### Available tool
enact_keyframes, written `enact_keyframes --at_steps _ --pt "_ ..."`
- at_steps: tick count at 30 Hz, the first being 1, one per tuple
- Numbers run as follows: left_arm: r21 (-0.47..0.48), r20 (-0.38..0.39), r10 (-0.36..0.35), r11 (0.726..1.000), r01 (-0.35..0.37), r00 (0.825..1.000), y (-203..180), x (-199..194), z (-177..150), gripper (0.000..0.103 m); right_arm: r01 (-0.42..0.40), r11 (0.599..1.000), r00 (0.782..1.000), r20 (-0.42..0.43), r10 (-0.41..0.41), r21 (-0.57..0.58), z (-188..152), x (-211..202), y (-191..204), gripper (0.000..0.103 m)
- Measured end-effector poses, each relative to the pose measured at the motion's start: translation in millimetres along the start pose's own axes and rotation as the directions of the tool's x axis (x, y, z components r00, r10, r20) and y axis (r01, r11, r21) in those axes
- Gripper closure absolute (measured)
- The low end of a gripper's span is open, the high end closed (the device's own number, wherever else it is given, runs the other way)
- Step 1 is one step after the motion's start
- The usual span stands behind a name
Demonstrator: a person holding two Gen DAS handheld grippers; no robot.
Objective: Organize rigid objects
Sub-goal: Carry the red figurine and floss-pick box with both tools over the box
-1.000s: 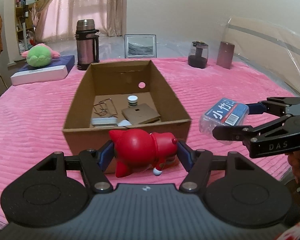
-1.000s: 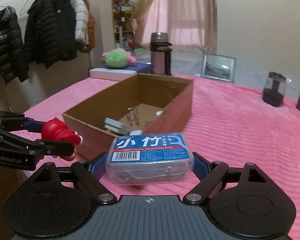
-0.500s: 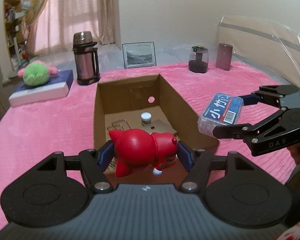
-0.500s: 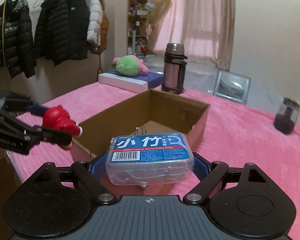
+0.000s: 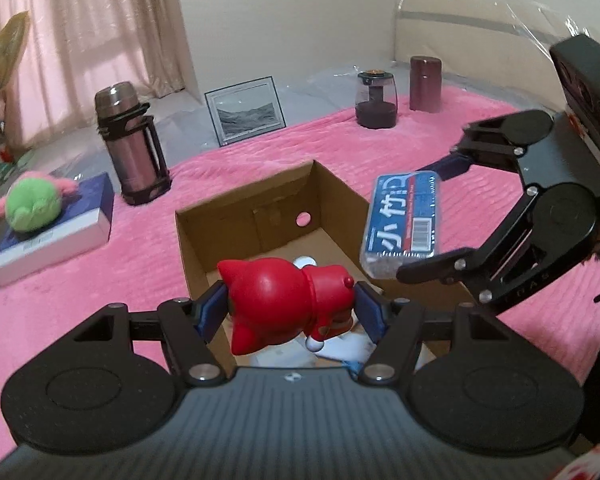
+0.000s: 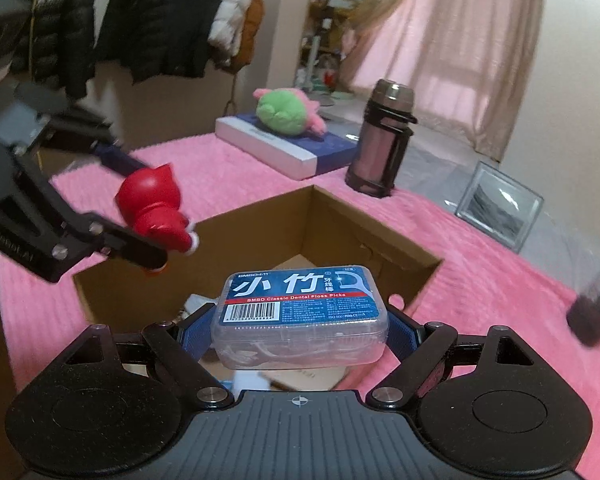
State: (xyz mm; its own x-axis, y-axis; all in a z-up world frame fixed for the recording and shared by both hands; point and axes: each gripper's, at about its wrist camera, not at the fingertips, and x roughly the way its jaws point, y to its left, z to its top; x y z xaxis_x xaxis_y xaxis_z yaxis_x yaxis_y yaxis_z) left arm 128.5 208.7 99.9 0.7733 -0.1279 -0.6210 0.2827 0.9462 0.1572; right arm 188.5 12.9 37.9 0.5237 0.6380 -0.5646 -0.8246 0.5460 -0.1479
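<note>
Left gripper [image 5: 291, 306] clamped partway on the red plastic cat-eared figurine [image 5: 284, 298], right gripper [image 6: 300, 330] clamped wider across the ends of the clear plastic floss-pick box with blue label [image 6: 300, 320], both items held above the open brown cardboard box [image 5: 260, 208] on the pink blanket [image 5: 100, 272].

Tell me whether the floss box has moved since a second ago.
Yes. The floss box, held by the right gripper, has come over the cardboard box's right wall.
</note>
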Motion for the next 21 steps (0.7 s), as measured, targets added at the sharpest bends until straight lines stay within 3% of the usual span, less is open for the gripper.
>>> enact_keyframes --at_steps 6,12,17,21 --pt "0.086 -0.049 -0.007 0.996 0.011 0.999 21 37 23 0.040 -0.029 0.993 0.998 -0.057 0.022 -0.117 14 39 -20 0.020" --pt "0.159 -0.122 0.005 0.987 0.015 0.993 34 87 37 0.040 -0.033 0.966 0.989 -0.151 -0.007 -0.257 21 84 -40 0.020" --pt "0.231 -0.157 0.030 0.973 0.007 0.987 37 126 43 0.040 -0.038 0.921 0.974 -0.222 -0.053 -0.387 21 119 -49 0.020" --pt "0.267 -0.191 0.032 0.963 0.021 0.981 41 156 44 0.040 -0.095 0.886 0.951 -0.303 -0.054 -0.454 19 146 -53 0.020"
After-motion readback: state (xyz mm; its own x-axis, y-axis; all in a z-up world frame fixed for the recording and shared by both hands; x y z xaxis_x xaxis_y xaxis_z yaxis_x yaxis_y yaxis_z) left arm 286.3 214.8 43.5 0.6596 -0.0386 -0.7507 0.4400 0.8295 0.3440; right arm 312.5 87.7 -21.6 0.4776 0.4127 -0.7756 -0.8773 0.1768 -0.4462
